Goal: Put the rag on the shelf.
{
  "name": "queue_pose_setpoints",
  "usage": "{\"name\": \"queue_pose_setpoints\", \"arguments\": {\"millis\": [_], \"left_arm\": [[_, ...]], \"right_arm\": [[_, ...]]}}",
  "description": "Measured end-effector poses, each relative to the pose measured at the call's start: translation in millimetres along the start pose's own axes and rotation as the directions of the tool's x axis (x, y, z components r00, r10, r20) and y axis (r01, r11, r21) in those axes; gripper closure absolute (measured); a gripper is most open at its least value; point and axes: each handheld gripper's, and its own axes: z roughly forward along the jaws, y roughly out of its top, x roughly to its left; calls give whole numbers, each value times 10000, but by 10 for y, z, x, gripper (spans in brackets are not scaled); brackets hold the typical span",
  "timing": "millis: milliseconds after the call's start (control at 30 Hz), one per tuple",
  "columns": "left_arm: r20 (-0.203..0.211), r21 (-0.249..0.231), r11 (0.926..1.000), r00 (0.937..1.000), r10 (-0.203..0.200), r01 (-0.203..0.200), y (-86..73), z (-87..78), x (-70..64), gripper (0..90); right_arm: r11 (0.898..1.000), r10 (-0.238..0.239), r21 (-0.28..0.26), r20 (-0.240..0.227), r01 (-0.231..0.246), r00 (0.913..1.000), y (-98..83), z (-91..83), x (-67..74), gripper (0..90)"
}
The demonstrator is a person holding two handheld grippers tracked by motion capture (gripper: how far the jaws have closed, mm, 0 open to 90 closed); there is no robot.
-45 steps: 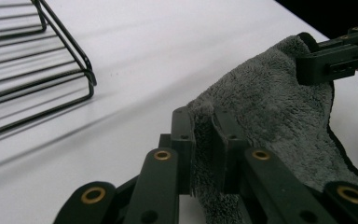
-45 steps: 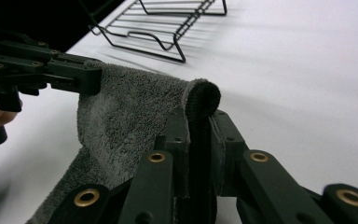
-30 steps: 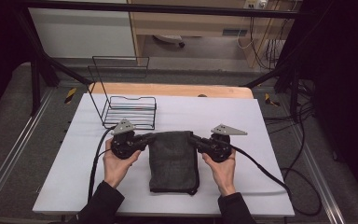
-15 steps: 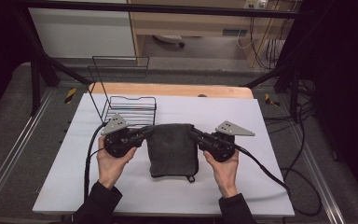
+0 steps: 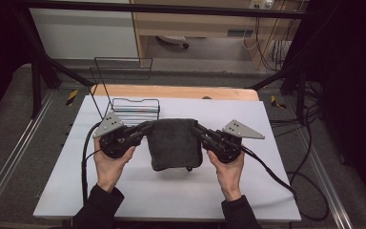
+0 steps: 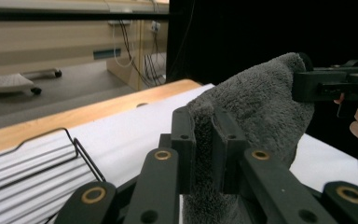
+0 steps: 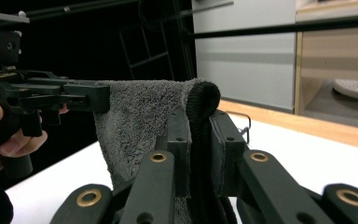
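Your left tongs point(image 5: 145, 128) pinch the towel's point(image 5: 174, 143) top corner at 10 o'clock; the towel hangs between your hands over the middle of the desk point(image 5: 276, 157), its lower edge about on the surface. Your right tongs point(image 5: 198, 130) pinch the corner at 2 o'clock. It's soft, light and limp, so it will sag and swing; keep to the hemmed corners and hold them level. The rack point(image 5: 136, 107) sits at 11 o'clock. The right gripper view shows the thick hem point(image 7: 204, 100) clamped between the jaws, which the high view can't resolve.
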Motion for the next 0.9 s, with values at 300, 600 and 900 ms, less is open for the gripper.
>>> {"name": "queue_pose_setpoints", "arguments": {"millis": [300, 600, 900], "left_arm": [[-151, -758, 9971, 9998, 100, -111, 151, -108, -4, 808], [-394, -1274, 9915, 9990, 197, -246, 286, -221, 63, 810], [-647, -1735, 9847, 9979, 71, -183, 416, -355, 185, 810]], "right_arm": [[9967, -290, -758, -32, 287, 9996, 135, 7, 109, 807], [9895, -480, -1367, -23, 472, 9988, 279, 97, 225, 806], [9833, -736, -1674, -46, 718, 9973, 420, 250, 359, 806]]}}
